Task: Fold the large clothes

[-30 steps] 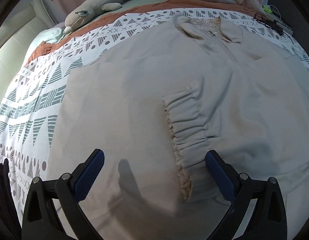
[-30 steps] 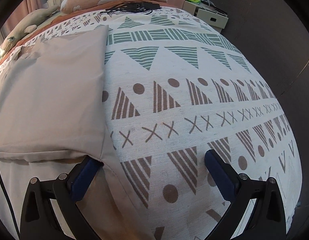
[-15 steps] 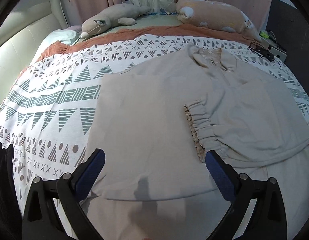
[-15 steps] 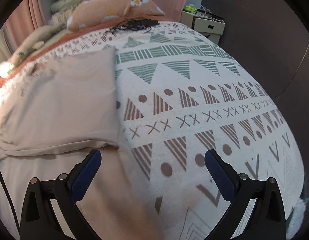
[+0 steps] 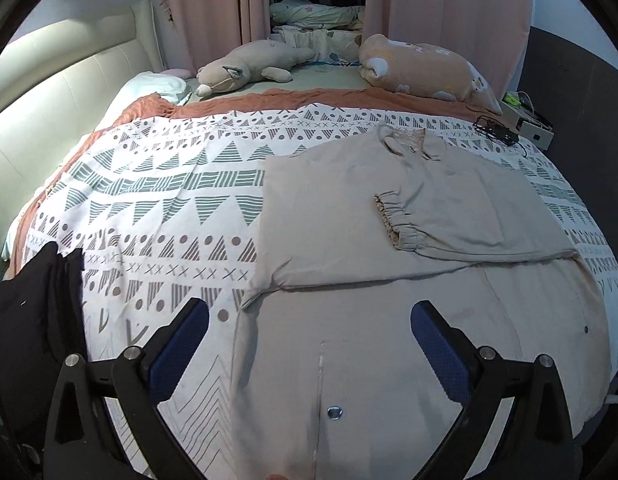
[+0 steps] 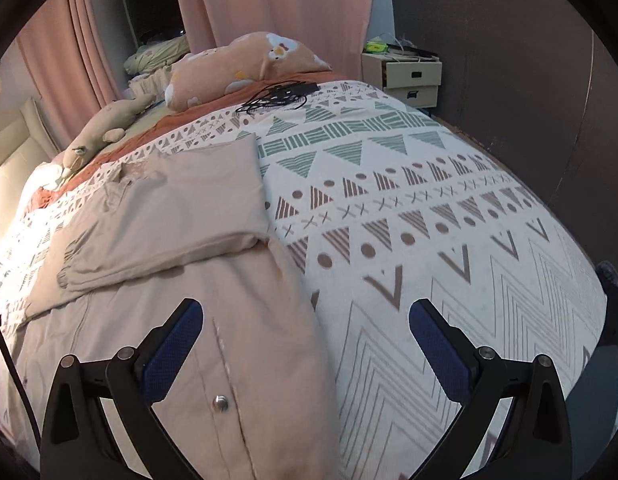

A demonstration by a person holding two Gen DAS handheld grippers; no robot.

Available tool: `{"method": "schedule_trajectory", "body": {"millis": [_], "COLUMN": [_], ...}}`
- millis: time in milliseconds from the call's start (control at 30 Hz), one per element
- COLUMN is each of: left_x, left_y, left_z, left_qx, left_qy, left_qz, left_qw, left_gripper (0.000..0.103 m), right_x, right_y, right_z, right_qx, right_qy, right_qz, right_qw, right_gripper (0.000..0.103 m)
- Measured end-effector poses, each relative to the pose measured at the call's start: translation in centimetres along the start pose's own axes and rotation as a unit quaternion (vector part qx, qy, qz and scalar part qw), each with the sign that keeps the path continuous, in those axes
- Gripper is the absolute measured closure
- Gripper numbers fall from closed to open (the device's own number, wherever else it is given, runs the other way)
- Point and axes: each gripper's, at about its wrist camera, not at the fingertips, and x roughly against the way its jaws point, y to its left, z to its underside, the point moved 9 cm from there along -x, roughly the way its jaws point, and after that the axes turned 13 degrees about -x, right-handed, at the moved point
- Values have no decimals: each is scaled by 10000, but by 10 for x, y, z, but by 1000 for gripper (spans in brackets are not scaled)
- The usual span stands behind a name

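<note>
Beige garment (image 5: 389, 216) flat on bedspread (image 5: 157, 200)

Wide open bedspread (image 6: 449, 208) lies to the right of the beige garment (image 5: 349, 240), nothing on it all the way to the foot edge, and there is another clear stretch on the garment's left side. At the far end the way is crowded: a grey plush toy (image 5: 245, 70), an orange pillow (image 5: 425, 70) and a tangle of black cable (image 6: 279, 96) beside the collar. A dark cloth (image 5: 33, 320) blocks the near left edge.
</note>
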Motion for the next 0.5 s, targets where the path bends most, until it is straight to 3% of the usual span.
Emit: {"method": "schedule_trajectory", "body": {"millis": [500], "left_x": [93], "left_y": [28], "left_z": [105], "left_qx": [333], "left_qy": [-222], "left_qz": [-25], "left_qw": [9992], "left_gripper": [0], "right_x": [69], "right_y": [-44], "right_z": [55], "right_qx": [-155], "right_qy": [380], "right_qz": [-455], "right_qw": [9981], "right_gripper": [0]}}
